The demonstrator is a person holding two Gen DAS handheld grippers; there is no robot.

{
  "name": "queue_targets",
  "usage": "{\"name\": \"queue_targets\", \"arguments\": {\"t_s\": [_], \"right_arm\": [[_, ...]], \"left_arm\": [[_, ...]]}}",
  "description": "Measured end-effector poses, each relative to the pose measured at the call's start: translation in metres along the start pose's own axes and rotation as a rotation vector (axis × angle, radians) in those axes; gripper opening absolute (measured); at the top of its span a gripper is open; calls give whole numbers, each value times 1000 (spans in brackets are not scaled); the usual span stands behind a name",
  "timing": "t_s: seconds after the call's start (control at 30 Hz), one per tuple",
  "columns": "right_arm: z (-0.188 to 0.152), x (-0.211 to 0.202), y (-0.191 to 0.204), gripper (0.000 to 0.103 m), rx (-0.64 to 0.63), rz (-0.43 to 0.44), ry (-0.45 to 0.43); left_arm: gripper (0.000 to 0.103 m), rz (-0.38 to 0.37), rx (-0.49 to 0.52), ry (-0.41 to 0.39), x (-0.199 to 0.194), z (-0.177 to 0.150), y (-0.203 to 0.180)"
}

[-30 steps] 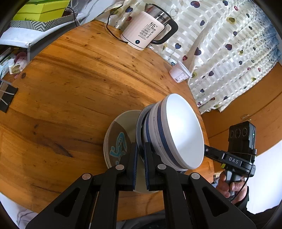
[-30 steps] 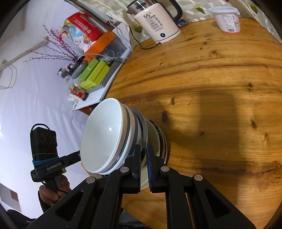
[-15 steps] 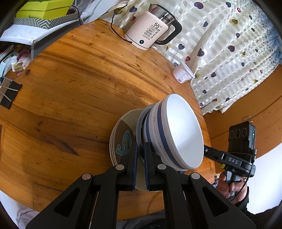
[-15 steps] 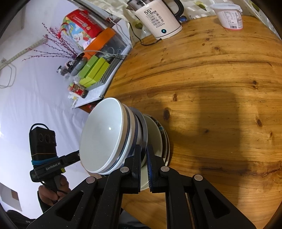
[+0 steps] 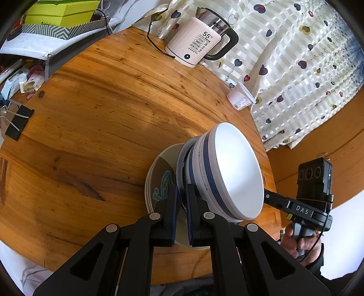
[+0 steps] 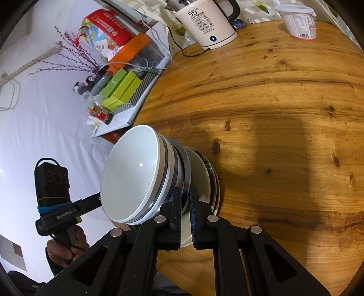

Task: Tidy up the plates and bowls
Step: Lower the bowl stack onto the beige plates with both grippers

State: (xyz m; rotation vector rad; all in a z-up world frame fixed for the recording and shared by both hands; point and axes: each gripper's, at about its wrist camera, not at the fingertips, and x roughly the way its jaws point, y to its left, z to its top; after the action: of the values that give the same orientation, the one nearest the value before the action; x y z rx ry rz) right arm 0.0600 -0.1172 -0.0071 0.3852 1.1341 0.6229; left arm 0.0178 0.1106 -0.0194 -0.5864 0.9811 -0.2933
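In the left wrist view, more of the table (image 5: 95,113) shows beyond the stack (image 5: 204,177) than a second ago: the kettle (image 5: 200,45) and the tub (image 5: 240,100) sit lower and nearer the middle of the view, and a binder clip (image 5: 19,121) has come in at the left edge. The stack keeps the same place against the fingers. You are therefore carrying it across the table as one load, which I judge to be a transfer not yet ended. Your left gripper (image 5: 180,202) is narrowed to a slim gap, clamped on the rim of a plate (image 5: 162,179) at the stack's base; nested bowls (image 5: 227,173) ride above it. In the right wrist view, the kettle (image 6: 204,20) and tub (image 6: 298,20) have likewise grown, consistent with the same move. Your right gripper (image 6: 185,202) is equally narrow, pinching the opposite rim of the stack (image 6: 145,177). Whether the stack rests on the wood or hangs just above it cannot be told.
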Motion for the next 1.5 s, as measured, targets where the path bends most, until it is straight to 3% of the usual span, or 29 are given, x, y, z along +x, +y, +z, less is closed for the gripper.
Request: {"name": "queue_targets", "arguments": {"t_s": [0.93, 1.5], "right_arm": [[-4, -4, 2, 10, -25, -10, -4], [-19, -20, 10, 29, -80, -26, -44]], "left_arm": [[6, 68, 13, -33, -1, -1, -10], [9, 163, 57, -91, -14, -13, -24]]}}
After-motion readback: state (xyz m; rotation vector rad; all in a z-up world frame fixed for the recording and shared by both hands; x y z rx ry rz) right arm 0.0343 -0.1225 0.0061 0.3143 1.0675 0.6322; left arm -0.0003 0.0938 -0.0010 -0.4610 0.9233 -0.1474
